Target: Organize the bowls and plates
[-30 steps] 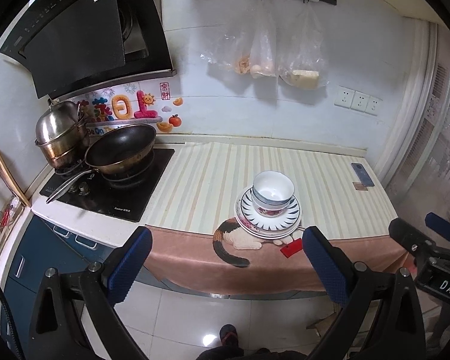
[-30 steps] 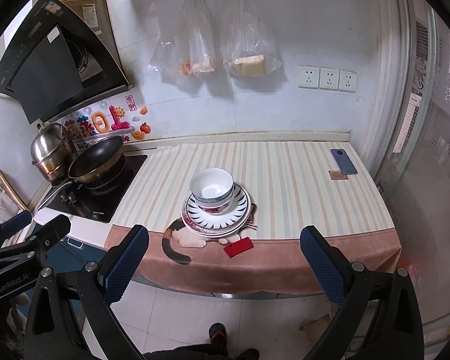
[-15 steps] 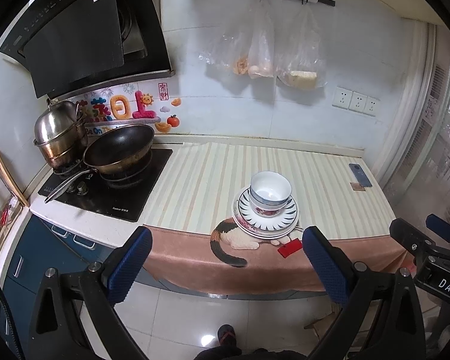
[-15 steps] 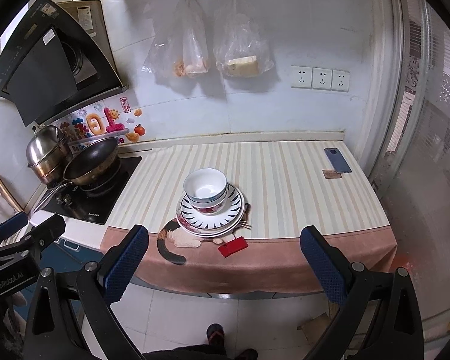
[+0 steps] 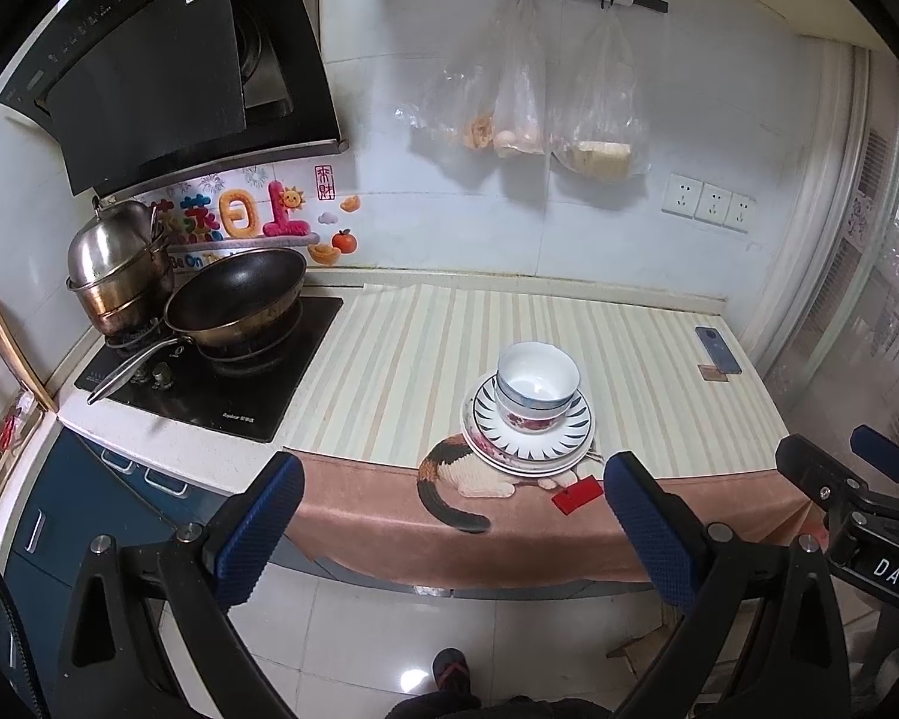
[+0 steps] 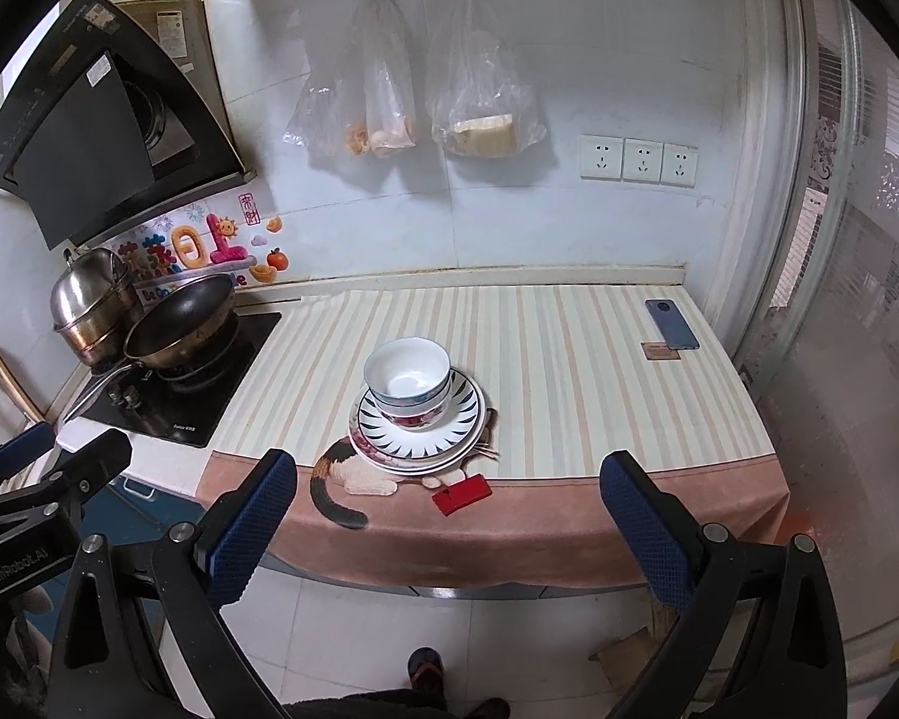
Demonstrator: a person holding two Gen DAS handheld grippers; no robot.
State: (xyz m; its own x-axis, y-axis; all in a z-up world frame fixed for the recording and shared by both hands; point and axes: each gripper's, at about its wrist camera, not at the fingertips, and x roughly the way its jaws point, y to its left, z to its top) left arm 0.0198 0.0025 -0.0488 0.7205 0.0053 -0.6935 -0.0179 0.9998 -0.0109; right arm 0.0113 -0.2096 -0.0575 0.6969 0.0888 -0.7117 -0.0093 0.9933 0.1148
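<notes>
Two grippers are held back from the counter, well apart from the dishes, and nothing is gripped by either. The left gripper (image 5: 452, 515) is spread wide with its blue pads (image 5: 258, 530) empty, and the right gripper (image 6: 446, 518) is spread the same way, nothing between its fingers.

Biggest thing first: the striped countertop mat (image 5: 425, 359) is laid over most of the counter, with a pinkish front edge and a cat picture (image 5: 467, 479) printed on it. At the left, a black cooktop (image 5: 222, 383) is occupied by a dark wok (image 5: 237, 299) and a steel steamer pot (image 5: 117, 263) behind it.

The task's stuff is found near the front edge of the mat: a stack of plates (image 5: 530, 449), the top one rimmed with dark blue petal marks, with two nested bowls (image 5: 536, 386) seated on it. So the stacking looks mostly done already, judging by how it sits. A small red card (image 5: 576, 494) is lying just beside the stack, and a phone (image 5: 718, 349) is parked far right.

What could go wrong, as a guess: the stack sits close to the counter's front edge, so a clumsy nudge from either gripper could send it off onto the tile floor. The bowls are glazed and round, so a pinch on the rim could slip. The mat could also be dragged if the plates are pushed instead of lifted.
</notes>
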